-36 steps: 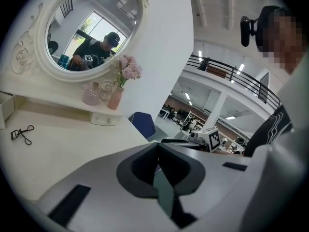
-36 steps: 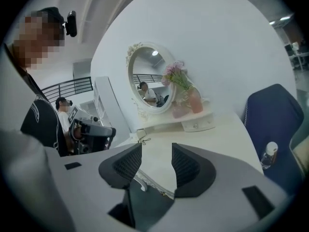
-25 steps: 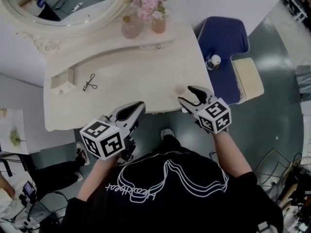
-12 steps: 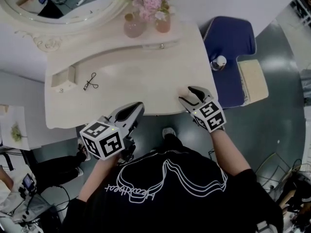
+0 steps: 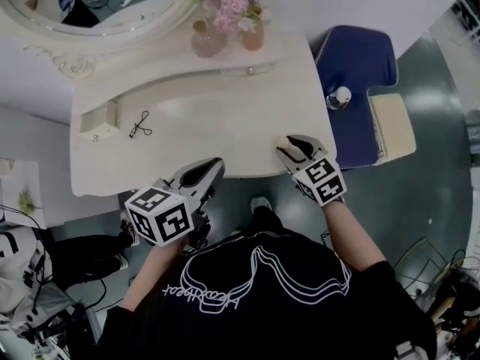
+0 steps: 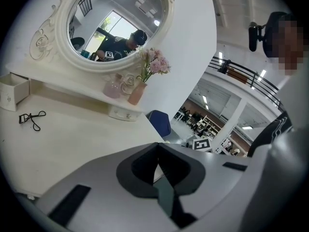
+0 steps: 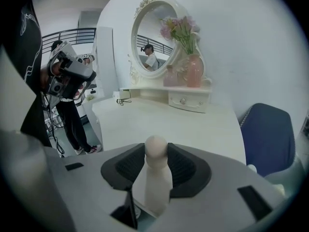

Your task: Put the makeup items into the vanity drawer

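Observation:
A beige, pin-shaped makeup sponge (image 7: 153, 180) stands between the jaws of my right gripper (image 7: 156, 151), its round head touching both pads as the jaws close. That gripper (image 5: 289, 146) is at the front right edge of the white vanity table (image 5: 217, 122). A black eyelash curler (image 5: 139, 127) lies at the table's left, beside a small open drawer (image 5: 98, 121). My left gripper (image 5: 212, 164) hangs shut and empty just off the front edge; in the left gripper view its tips (image 6: 158, 146) meet, with the curler (image 6: 32, 120) far off.
An oval mirror (image 6: 113, 25) and a shelf with a pink vase and flowers (image 5: 227, 10) back the table. A shut drawer with a knob (image 7: 186, 101) sits under the shelf. A blue chair (image 5: 356, 70) with a small bottle (image 5: 340, 97) stands to the right.
My right gripper has slid forward round the sponge, which lay on the table just ahead of its tips, and its jaws have narrowed on it. The left gripper has stayed put.

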